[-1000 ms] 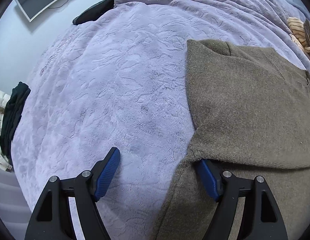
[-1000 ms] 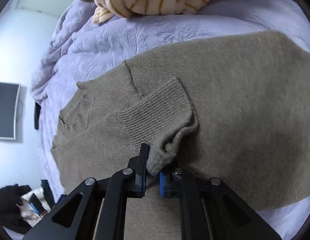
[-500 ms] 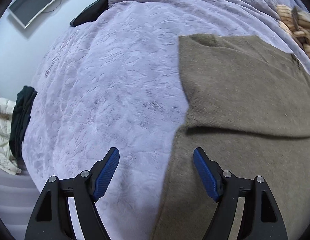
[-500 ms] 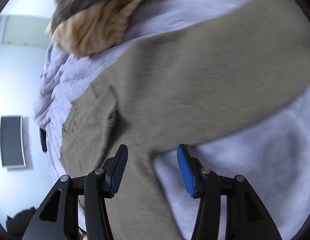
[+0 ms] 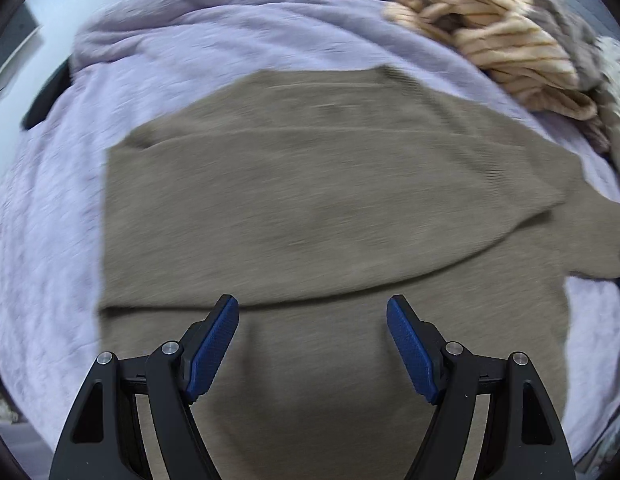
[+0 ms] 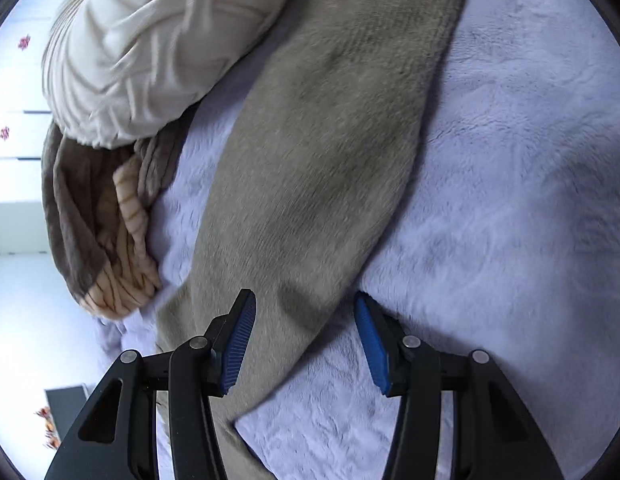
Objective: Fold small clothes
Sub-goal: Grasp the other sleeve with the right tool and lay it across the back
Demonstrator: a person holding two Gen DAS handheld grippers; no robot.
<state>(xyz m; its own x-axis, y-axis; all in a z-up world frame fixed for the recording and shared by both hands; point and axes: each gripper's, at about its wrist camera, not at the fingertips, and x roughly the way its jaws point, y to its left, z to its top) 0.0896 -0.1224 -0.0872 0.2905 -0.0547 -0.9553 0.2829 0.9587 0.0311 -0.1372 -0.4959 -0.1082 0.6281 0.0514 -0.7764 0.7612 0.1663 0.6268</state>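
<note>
An olive-brown knit sweater (image 5: 310, 208) lies flat on the lilac blanket (image 5: 49, 240), with one sleeve folded across its body. My left gripper (image 5: 313, 344) is open and empty, just above the sweater's lower part. In the right wrist view the sweater's other sleeve (image 6: 322, 160) stretches away over the blanket (image 6: 510, 200). My right gripper (image 6: 303, 340) is open and empty, with its jaws either side of that sleeve near the shoulder.
A heap of other clothes lies at the far right: a cream striped knit (image 5: 502, 40) and a brown garment (image 6: 77, 216). A white cable-knit sweater (image 6: 149, 48) lies beside the sleeve. A dark item (image 5: 45, 100) sits at the bed's left edge.
My right gripper let go of the sleeve cuff, opened, and swung over to the other sleeve. My left gripper moved right, from the sweater's edge to over its middle.
</note>
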